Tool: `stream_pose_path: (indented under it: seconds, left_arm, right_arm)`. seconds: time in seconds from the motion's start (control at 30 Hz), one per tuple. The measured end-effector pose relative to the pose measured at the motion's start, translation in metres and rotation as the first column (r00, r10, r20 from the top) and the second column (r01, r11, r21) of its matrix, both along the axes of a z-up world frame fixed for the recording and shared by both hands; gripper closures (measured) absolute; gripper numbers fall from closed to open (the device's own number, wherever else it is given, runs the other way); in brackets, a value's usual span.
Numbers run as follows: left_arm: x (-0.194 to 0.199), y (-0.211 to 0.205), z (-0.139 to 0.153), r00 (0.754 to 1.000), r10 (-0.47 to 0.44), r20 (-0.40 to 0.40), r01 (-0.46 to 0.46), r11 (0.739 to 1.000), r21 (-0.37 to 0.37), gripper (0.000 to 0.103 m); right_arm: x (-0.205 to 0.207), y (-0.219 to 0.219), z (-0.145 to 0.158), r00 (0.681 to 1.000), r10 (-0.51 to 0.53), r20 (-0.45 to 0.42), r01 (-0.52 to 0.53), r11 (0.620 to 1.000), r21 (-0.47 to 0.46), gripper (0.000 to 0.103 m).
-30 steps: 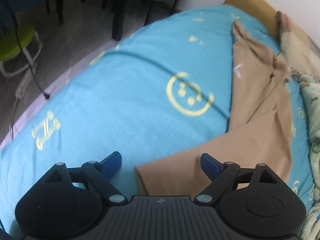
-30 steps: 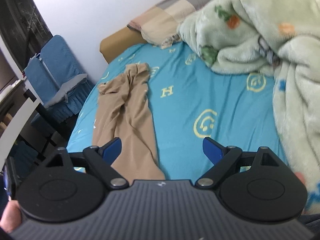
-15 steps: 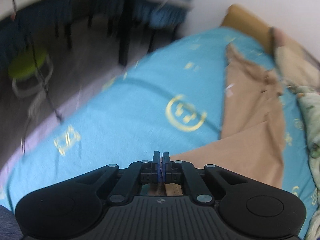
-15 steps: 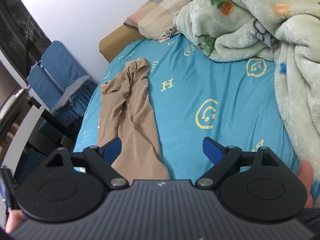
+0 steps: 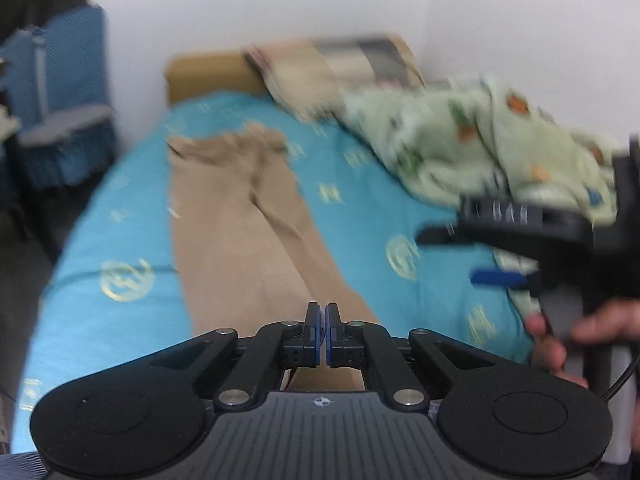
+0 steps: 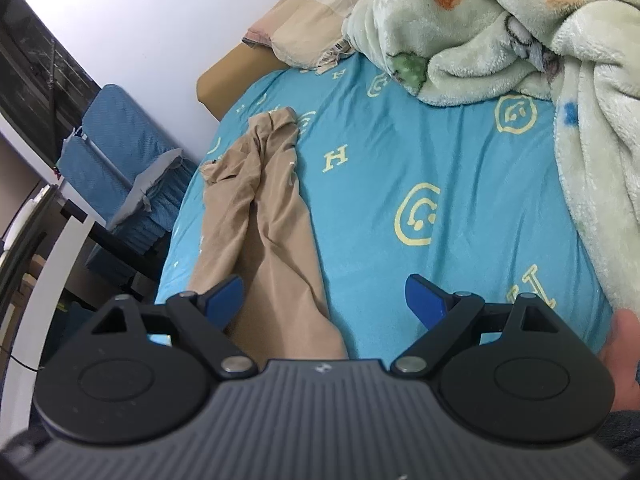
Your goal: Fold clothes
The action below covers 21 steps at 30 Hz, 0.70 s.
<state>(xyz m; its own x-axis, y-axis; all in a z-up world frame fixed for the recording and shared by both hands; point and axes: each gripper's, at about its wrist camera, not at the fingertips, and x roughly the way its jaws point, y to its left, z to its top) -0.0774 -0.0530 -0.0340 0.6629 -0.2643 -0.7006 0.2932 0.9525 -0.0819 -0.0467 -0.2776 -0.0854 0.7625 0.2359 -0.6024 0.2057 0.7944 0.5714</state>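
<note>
Pads of the left gripper (image 5: 321,334) are clenched at the tan garment's (image 5: 240,236) near end; whether cloth is caught, I cannot tell. Right gripper (image 6: 324,296) gapes, empty. Garment lies lengthwise along the bed's (image 6: 400,152) left edge, apparently unfolded.

Teal bedsheet (image 6: 420,168) with yellow smiley and H prints spans the area ahead of the fingers. Crumpled pale-green fleece blanket (image 6: 500,36) sits ahead and right of the fingers, checked pillow (image 6: 316,12) beyond it against the tan headboard (image 6: 228,76). Blue fabric chair (image 6: 116,160) stands off to the left, beside the bed.
</note>
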Motion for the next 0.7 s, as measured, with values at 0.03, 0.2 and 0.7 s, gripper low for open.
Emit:
stream_pose_path:
  seconds: [0.03,0.2,0.7]
  left_arm:
    - [0.006,0.002,-0.006,0.999,0.0,-0.034,0.0,1.0,-0.011,0.094]
    - [0.037,0.054,-0.018,0.981,0.113,-0.156,-0.137,0.978,-0.157,0.047]
    - [0.103,0.143,-0.099,0.749,0.365,-0.552,-0.539,0.821,-0.188,0.032]
  right_arm:
    - [0.001,-0.001,-0.003,1.0,0.007,-0.012,-0.007,1.0,0.021,0.014]
    - [0.011,-0.006,-0.021,0.995,0.026,-0.099,-0.012,0.991,0.137,0.014]
    - [0.035,0.023,-0.071,0.939,0.127,-0.32,-0.074,0.982,0.174,0.029]
